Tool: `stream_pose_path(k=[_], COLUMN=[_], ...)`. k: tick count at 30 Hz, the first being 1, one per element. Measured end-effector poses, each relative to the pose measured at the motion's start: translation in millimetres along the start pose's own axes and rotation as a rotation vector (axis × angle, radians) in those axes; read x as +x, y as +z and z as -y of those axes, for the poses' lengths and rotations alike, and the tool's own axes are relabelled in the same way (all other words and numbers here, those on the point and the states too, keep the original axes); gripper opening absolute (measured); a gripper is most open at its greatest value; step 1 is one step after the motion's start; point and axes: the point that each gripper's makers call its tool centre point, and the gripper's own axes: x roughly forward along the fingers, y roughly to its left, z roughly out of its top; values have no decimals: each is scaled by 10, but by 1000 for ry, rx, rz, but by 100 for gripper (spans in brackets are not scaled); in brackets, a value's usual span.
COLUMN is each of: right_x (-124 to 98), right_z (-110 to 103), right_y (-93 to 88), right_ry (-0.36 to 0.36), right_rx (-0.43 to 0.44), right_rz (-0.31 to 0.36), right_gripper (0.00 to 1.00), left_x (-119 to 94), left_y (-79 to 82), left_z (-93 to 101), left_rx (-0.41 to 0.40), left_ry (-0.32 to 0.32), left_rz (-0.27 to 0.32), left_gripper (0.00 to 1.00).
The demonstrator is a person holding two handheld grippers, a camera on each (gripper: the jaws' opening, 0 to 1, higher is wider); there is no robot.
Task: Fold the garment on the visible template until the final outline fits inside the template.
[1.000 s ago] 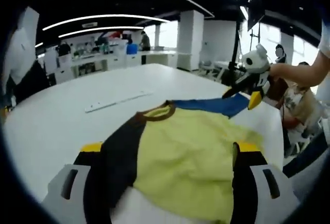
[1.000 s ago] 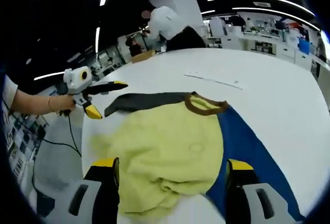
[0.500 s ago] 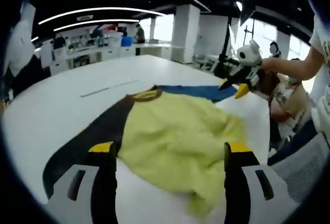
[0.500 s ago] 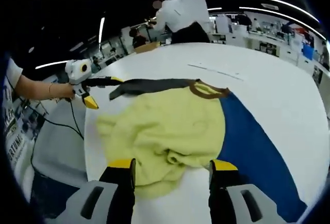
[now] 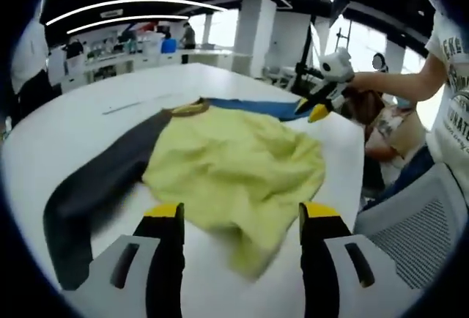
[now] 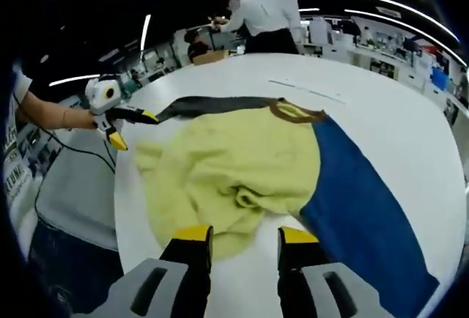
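Observation:
A garment lies crumpled on the white table [image 5: 66,124]. Its yellow body [image 5: 234,160] [image 6: 234,164] is bunched, with a dark grey sleeve [image 5: 91,186] [image 6: 212,103], a blue sleeve [image 5: 253,105] [image 6: 359,193] and a brown collar [image 6: 297,113]. My left gripper [image 5: 242,214] stands open, and the yellow hem reaches between its jaws. In the right gripper view it hovers open by the grey sleeve's end [image 6: 132,129], held in a hand. My right gripper [image 6: 245,236] is open at the hem's edge. It also hangs by the blue sleeve's end [image 5: 311,107].
A thin pale strip [image 5: 128,105] [image 6: 308,92] lies on the table beyond the collar. A person in a white shirt [image 6: 256,14] stands at the far side. A grey mesh chair [image 5: 414,223] and a seated person [image 5: 388,131] are past the table's edge.
Both views have pulled back toward the hem, showing more of the sleeves. The jaws of both grippers have narrowed. The yellow body looks more bunched.

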Motion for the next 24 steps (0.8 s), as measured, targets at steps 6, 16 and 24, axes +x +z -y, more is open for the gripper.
stream_pose_path(k=[6, 16, 24], right_x=[62, 248, 325], right_z=[-39, 56, 66], right_y=[-53, -188, -242], right_ry=[8, 7, 30], right_rx=[-35, -166, -206], right_rz=[-2, -72, -97], right_gripper=[24, 22, 19], left_x=[3, -10, -21], left_y=[-238, -421, -527], left_z=[93, 58, 44], left_rx=[10, 41, 69], left_ry=[-17, -6, -7], left_rz=[-68, -111, -141], left_gripper=[50, 29, 20])
